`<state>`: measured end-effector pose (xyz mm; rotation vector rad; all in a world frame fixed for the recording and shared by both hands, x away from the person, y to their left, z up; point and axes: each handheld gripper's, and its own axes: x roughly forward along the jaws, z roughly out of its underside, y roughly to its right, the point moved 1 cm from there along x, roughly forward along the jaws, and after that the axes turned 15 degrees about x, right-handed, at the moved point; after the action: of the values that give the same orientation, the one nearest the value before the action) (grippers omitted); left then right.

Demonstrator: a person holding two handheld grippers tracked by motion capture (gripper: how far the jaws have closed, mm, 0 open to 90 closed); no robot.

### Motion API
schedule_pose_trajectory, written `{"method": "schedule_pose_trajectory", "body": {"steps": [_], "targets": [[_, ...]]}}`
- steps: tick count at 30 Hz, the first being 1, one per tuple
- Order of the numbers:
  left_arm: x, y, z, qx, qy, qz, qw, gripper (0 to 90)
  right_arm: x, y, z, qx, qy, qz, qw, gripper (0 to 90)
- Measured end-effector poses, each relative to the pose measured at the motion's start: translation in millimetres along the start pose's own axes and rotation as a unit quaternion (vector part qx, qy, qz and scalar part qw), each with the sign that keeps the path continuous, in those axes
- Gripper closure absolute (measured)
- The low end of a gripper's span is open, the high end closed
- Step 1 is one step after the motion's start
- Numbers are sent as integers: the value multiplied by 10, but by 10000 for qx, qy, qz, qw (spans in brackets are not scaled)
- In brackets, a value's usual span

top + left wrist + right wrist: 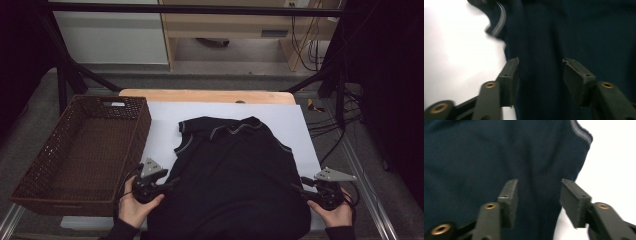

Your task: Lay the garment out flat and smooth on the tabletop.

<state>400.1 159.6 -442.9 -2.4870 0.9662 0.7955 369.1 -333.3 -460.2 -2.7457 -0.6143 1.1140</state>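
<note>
A dark sleeveless-looking shirt [230,170] with a grey-striped collar lies flat on a white sheet [165,125], collar at the far end. My left gripper [172,184] is at the shirt's left edge near the front, held in a hand. Its own view shows the jaws standing apart over the dark cloth [574,30], beside the white sheet [454,50], with nothing pinched. My right gripper [296,186] is at the shirt's right edge. Its jaws [539,181] are also apart above the cloth [474,157], close to the striped armhole trim [582,132].
A brown wicker basket [145,125] stands at the left of the table, touching the sheet's left side. A wooden table edge [205,95] shows beyond the sheet. Black frame bars and cables run along the back and right.
</note>
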Motion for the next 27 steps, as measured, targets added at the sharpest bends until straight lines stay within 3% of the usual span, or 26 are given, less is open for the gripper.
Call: {"method": "schedule_pose_trajectory", "body": {"steps": [3, 6, 11, 12, 15, 18, 22, 27], "targets": [[134, -115, -65, -203, 93, 7, 9998, 365, 114, 46, -90, -7, 85, 65, 9999, 459], [270, -213, -115, -154, 45, -235, 9996, 381, 227, 120, -168, 72, 119, 181, 9997, 476], [557, -416, -124, -402, -80, -309, 9987, 442, 376, 222, -255, 84, 49, 309, 9995, 513], [604, -445, -120, -348, -114, -364, 9987, 450, 398, 233, -266, 123, 18, 315, 9994, 522], [730, -510, -95, -577, -52, -222, 9981, 472, 460, 279, -295, 151, -32, 336, 9993, 528], [821, -558, -87, -563, -165, -368, 9976, 490, 508, 303, -307, 150, -90, 333, 9993, 533], [893, -630, -82, -700, -131, -383, 9967, 501, 523, 305, -286, 107, -163, 337, 9992, 537], [954, -667, -130, -657, -183, -412, 9968, 523, 485, 334, -280, 175, -69, 302, 9994, 546]]}}
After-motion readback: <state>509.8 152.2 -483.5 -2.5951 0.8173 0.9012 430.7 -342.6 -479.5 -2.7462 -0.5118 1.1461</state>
